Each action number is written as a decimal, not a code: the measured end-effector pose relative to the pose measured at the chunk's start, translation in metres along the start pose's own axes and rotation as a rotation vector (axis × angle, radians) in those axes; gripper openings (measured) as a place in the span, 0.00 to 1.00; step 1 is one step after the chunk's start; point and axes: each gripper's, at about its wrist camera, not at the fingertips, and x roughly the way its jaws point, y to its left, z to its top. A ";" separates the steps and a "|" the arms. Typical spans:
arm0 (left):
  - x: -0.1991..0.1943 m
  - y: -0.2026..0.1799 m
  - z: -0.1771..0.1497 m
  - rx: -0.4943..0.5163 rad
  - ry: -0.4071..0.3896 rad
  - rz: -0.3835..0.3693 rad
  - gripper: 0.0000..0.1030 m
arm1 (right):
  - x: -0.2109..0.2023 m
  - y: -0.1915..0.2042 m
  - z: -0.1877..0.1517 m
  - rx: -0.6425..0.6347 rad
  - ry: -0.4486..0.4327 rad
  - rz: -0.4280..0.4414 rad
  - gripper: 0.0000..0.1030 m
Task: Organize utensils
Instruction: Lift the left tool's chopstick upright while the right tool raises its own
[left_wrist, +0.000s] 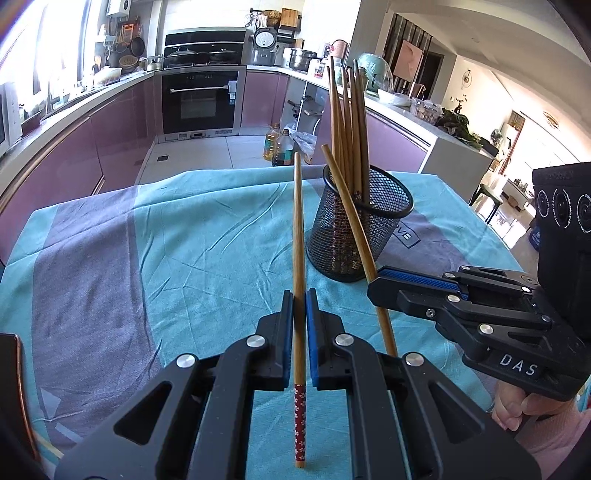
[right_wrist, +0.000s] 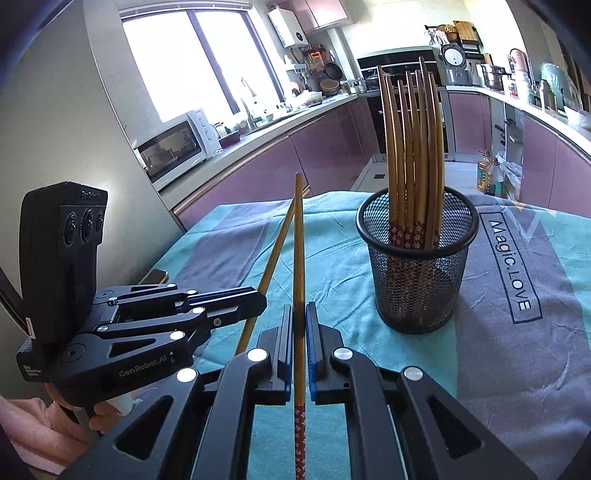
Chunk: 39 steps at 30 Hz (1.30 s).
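Clamping one slim wooden chopstick each, left gripper (left_wrist: 299, 295) and right gripper (right_wrist: 299, 310) near round mesh cup (right_wrist: 417, 273).

The right gripper (right_wrist: 299, 332), black with blue pads, is clamped on a long wooden chopstick (right_wrist: 299, 258) with a red flowered end, and the stick points away over the teal and grey tablecloth (right_wrist: 517, 369). At its left the second black gripper (right_wrist: 258, 301) grips another wooden chopstick (right_wrist: 271, 258), which leans so that the two tips almost meet. To the right stands a black wire-mesh cup (right_wrist: 417, 280) on the cloth, filled with upright chopsticks of the same kind (right_wrist: 410, 155).
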 end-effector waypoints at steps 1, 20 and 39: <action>-0.001 0.000 0.000 0.000 -0.002 -0.001 0.07 | -0.001 0.000 0.000 -0.001 -0.002 -0.001 0.05; -0.020 -0.005 0.003 0.010 -0.048 -0.032 0.07 | -0.019 -0.004 0.004 -0.001 -0.049 -0.007 0.05; -0.029 -0.006 0.008 0.019 -0.064 -0.051 0.07 | -0.027 -0.010 0.009 0.003 -0.075 -0.013 0.05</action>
